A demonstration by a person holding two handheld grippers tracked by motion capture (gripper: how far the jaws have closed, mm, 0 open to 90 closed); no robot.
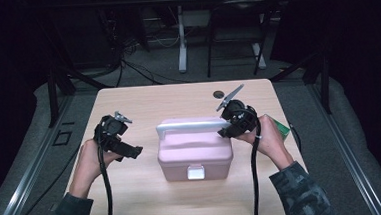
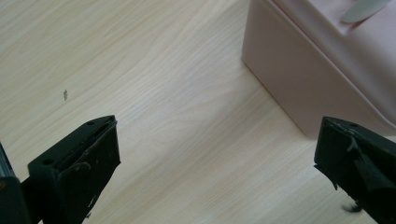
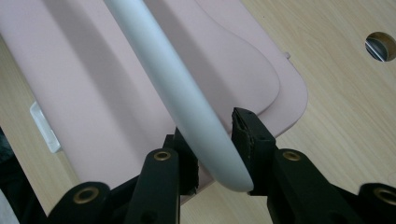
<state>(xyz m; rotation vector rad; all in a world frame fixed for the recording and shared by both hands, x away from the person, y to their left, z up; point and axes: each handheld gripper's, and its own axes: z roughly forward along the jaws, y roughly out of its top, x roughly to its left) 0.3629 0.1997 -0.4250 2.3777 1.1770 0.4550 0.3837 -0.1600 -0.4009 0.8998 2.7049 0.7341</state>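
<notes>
Pink plastic box: rounded carry case with a white front latch, on the tabletop between both tools.
Left tool: jaws spread wide, empty; box just off its right jaw.
Right tool: clamped on the end of the pale grey handle.
Handle axis: runs across the lid, away from the right tool toward the left one.
Nearer hand: right, already gripping.

A pale wood-grain table with a round cable hole stands on grey carpet. Behind it, a white-legged desk and tangled cables sit among dark curtained surroundings.
</notes>
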